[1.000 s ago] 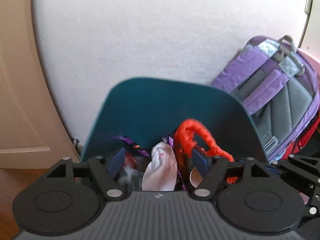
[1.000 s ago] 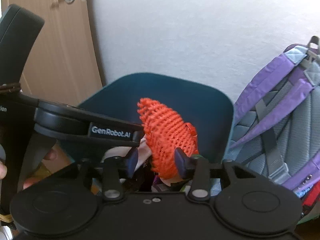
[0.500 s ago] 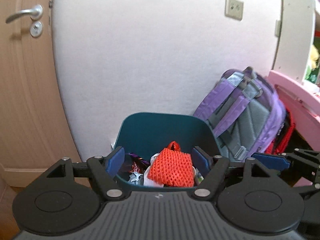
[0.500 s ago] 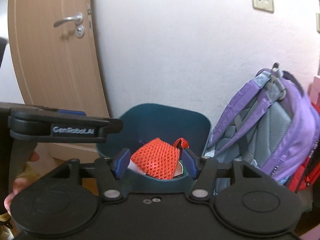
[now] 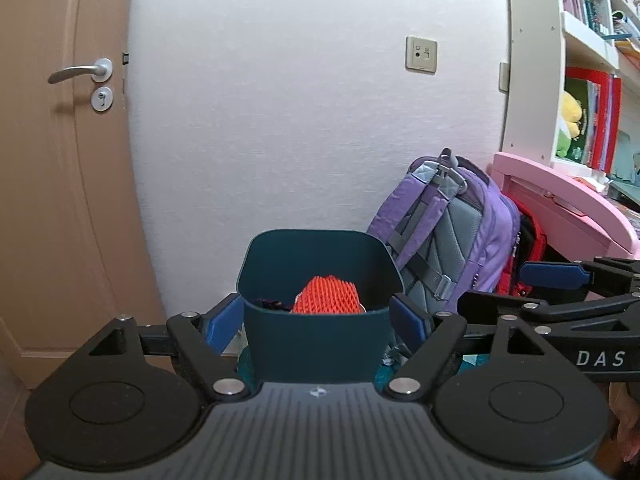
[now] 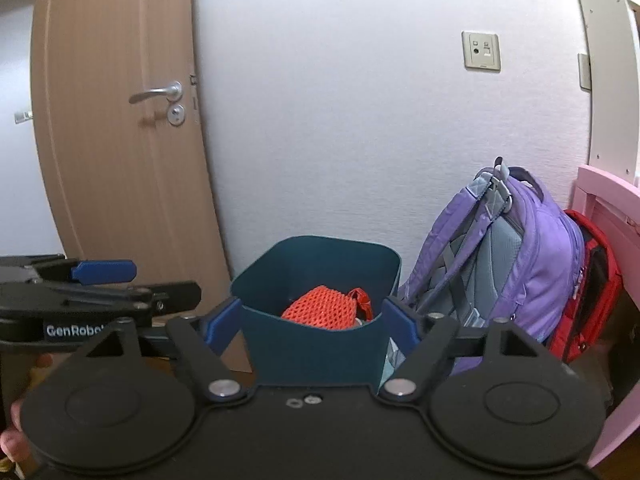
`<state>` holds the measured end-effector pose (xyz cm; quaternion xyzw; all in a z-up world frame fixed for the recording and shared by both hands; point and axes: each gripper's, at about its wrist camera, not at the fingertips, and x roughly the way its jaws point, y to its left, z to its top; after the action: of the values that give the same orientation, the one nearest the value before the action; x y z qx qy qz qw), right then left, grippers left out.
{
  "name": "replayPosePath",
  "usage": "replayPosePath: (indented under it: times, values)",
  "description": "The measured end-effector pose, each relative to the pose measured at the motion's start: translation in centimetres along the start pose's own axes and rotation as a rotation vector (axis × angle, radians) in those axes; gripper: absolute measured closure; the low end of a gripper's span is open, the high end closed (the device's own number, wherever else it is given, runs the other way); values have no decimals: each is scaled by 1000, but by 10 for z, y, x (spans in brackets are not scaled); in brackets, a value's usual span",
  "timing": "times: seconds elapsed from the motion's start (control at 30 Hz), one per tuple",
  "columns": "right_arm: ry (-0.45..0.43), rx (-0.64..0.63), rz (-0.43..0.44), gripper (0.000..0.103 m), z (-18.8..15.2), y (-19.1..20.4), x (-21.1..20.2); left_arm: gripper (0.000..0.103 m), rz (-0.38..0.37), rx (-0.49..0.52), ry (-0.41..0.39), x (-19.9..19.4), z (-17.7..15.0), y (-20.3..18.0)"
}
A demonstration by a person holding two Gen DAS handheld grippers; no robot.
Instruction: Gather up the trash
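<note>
Inside teal bin (image 5: 316, 344), 12 o'clock: orange mesh bag (image 5: 326, 301). Left tongs (image 5: 318, 322) and right tongs (image 6: 310, 320) just widened, spread apart, empty.

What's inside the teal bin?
On top in the teal bin, an orange mesh bag; dark scraps show beside it. Whatever lies underneath is covered by the bag and bin wall.

A purple backpack (image 5: 448, 236) leans against the white wall (image 5: 300, 120), ahead and to the right of the gripper, with a red bag (image 6: 592, 280) just beside it. Farther right stand a pink desk (image 5: 560, 196) and bookshelf (image 5: 592, 60). A wooden door (image 5: 60, 160) stands ahead-left, and a wall socket (image 5: 421, 55) sits high ahead.
</note>
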<state>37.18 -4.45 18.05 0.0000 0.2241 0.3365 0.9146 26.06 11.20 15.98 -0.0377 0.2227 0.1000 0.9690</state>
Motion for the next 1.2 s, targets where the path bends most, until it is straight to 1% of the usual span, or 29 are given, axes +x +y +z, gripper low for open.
replayPosePath:
  times: [0.1, 0.17, 0.23, 0.37, 0.43, 0.6, 0.63, 0.67, 0.73, 0.97, 1.2]
  values:
    - [-21, -9, 6, 17, -9, 6, -16, 22, 5, -12, -10, -14, -11, 1]
    - [-33, -10, 17, 9, -15, 11, -26, 22, 16, -10, -24, -23, -19, 1]
    - [-46, -12, 29, 4, -22, 16, -35, 22, 22, -5, -33, -31, -27, 0]
    - [-64, -24, 35, 0, -34, 26, -47, 21, 26, 8, -48, -45, -40, -1]
    - [-80, -25, 31, 0, -39, 28, -52, 21, 31, 7, -51, -50, -44, -1]
    - [-88, -19, 40, 0, -49, 30, -61, 19, 37, 14, -65, -63, -53, -1]
    - [-88, -16, 45, 0, -51, 30, -63, 14, 34, 13, -68, -65, -55, -1]
    - [-88, -15, 48, 0, -54, 31, -64, 7, 33, 11, -71, -67, -56, 0]
    - [-91, -21, 49, 0, -57, 33, -67, 2, 39, 0, -84, -72, -58, 2]
    - [-125, -59, 33, 0, -63, 41, -78, 2, 25, -32, -94, -82, -60, 9]
    - [-158, -53, 9, 0, -61, 42, -84, 2, 21, -40, -93, -85, -60, 10]
